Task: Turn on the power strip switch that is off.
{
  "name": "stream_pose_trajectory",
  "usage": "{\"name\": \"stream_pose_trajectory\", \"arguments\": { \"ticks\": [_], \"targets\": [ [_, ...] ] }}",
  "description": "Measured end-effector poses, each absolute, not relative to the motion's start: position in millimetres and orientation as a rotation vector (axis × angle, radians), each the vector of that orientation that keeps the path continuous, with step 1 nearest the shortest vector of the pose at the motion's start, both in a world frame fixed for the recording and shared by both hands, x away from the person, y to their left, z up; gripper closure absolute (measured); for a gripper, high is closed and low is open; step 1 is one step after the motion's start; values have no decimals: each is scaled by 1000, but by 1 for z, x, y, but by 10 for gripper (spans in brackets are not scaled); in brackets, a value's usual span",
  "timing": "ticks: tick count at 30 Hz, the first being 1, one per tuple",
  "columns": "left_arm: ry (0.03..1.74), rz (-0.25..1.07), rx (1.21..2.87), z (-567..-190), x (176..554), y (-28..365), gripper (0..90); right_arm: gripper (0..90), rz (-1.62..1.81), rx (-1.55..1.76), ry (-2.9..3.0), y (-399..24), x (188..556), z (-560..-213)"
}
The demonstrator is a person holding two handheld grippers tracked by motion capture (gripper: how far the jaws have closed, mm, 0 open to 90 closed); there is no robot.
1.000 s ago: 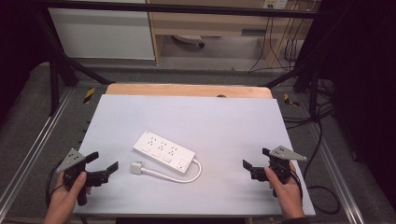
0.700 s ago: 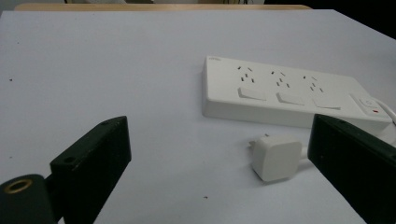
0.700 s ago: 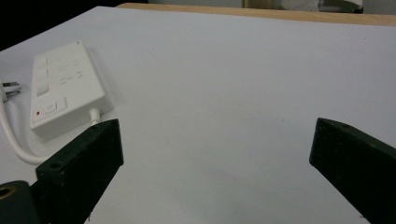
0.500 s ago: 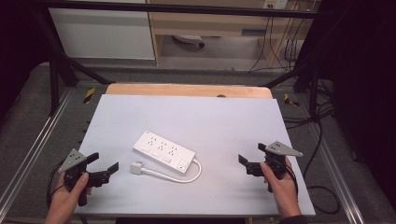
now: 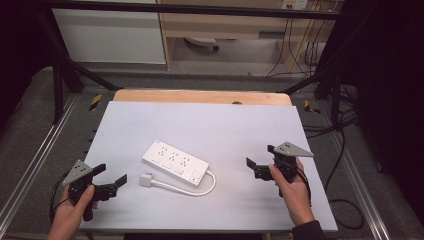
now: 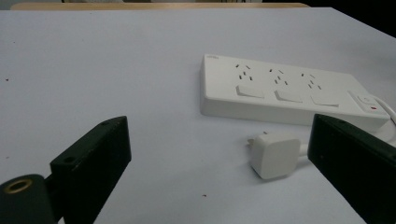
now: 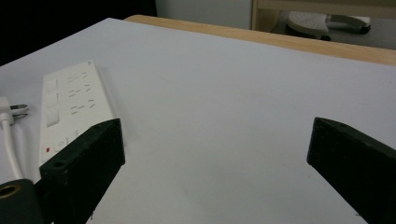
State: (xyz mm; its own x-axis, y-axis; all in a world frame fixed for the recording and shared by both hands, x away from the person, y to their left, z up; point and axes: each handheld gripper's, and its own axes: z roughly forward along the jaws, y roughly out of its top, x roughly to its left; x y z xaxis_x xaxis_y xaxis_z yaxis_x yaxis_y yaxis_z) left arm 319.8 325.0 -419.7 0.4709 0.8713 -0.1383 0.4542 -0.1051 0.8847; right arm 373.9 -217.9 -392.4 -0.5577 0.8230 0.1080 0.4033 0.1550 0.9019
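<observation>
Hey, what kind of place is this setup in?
Probably a lab or recording rig: a white-topped table inside a black metal frame, loose cables on the floor behind, and a power strip laid out between two hand-held grippers.

Left claw [image 5: 111,180] agape, right claw [image 5: 260,160] agape, both hand-held low

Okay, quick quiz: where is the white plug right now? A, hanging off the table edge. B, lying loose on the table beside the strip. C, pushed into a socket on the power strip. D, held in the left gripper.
B: the plug lies on the table just in front of the power strip, its prongs free, with the left gripper open and short of it.
</observation>
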Motion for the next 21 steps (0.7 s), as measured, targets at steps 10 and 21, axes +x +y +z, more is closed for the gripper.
{"name": "stream_pose_trajectory", "arguments": {
  "ticks": [10, 21],
  "targets": [
    [1141, 536, 1743, -419, 320, 324, 61, 24, 1399, 1132, 2071, -199, 383, -384],
    [1139, 527, 1750, -420, 320, 323, 61, 24, 1414, 1098, 2098, -183, 387, -382]
  ]
}}
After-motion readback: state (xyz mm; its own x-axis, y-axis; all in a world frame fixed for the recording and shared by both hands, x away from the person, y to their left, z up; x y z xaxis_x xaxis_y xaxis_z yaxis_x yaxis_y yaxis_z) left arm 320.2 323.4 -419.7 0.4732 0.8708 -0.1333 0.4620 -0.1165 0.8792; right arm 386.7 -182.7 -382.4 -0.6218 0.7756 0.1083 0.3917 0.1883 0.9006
